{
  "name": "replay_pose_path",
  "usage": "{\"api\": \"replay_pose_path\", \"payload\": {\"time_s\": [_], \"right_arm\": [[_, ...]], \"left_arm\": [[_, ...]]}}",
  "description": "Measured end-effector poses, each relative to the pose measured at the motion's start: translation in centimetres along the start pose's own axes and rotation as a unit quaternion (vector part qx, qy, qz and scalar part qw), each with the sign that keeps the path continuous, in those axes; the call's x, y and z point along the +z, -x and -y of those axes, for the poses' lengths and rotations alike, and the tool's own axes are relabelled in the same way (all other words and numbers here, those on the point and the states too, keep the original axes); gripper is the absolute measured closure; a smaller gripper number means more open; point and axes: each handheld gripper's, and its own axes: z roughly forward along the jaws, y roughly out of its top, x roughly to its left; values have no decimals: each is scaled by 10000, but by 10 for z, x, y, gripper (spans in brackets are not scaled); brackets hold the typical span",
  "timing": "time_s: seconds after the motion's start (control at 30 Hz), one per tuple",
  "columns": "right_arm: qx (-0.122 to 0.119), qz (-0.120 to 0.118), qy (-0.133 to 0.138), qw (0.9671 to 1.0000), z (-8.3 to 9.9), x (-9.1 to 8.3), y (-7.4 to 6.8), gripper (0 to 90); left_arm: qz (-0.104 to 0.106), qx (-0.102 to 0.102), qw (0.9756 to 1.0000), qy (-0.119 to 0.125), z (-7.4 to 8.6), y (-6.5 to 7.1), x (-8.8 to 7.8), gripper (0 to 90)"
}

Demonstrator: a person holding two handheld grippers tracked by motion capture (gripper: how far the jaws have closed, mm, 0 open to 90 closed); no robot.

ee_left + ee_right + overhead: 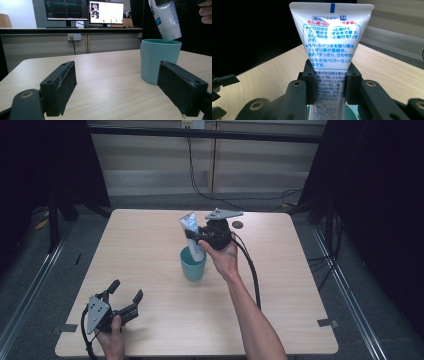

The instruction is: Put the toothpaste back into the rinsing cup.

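High view is showing the right gripper (196, 238) clamping a white toothpaste tube (191, 231) around its middle, and the tube is standing nearly upright with its capped end dipping into the teal cup (193, 266) near the table's (150, 240) centre. Its long axis is running straight down into the cup's mouth, so the coming move looks to me like a short drop and release. From the left gripper view the tube (167, 18) is leaning slightly over the cup's (153, 60) far rim. The left gripper (124, 298) is resting well apart near the front left corner, jaws spread wide and holding nothing. All around the cup the tabletop is lying bare, giving plenty of room.
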Motion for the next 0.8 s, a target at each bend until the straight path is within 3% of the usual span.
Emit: {"api": "replay_pose_path", "payload": {"time_s": [0.8], "right_arm": [[141,36,-153,9998,22,7,6,675]], "left_arm": [[1,33,10000,-24,0,0,0,159]]}}
